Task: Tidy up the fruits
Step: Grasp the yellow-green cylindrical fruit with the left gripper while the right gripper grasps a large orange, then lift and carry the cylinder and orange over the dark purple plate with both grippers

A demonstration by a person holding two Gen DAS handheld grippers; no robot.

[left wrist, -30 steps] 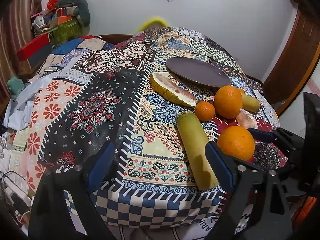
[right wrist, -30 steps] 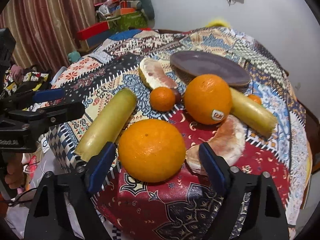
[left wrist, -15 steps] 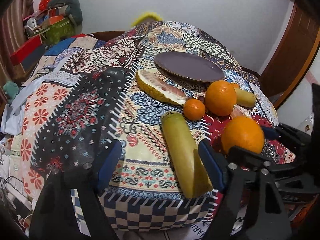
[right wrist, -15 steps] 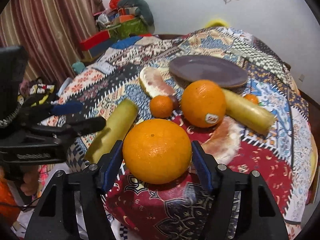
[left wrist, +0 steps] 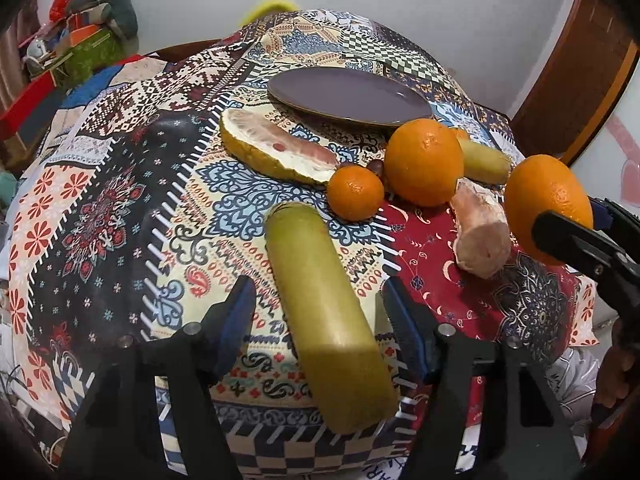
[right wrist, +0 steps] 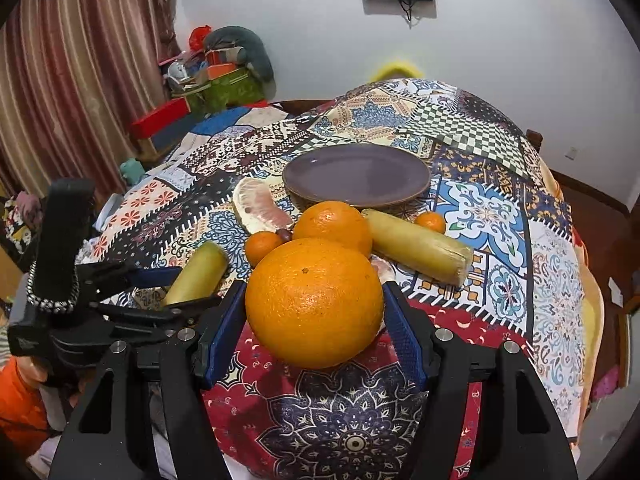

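My right gripper (right wrist: 314, 312) is shut on a big orange (right wrist: 314, 302) and holds it above the red patch of the tablecloth; the orange also shows in the left wrist view (left wrist: 548, 204). My left gripper (left wrist: 320, 312) is open, its jaws on either side of a yellow-green stalk piece (left wrist: 328, 312) that lies near the table's front edge. An empty purple plate (left wrist: 348, 96) sits behind. Between them lie a second big orange (left wrist: 424, 162), a small mandarin (left wrist: 355, 194), a pomelo wedge (left wrist: 276, 150) and a peeled pomelo piece (left wrist: 480, 228).
A second stalk piece (right wrist: 416, 246) and another small mandarin (right wrist: 430, 222) lie right of the plate (right wrist: 356, 174). The patchwork tablecloth (left wrist: 100, 200) drops off at the front edge. Boxes and clutter (right wrist: 216, 80) stand by the curtain at back left.
My right gripper closed on the big orange and lifted it off the cloth. My left gripper moved right and forward, so the stalk piece now lies between its open jaws.
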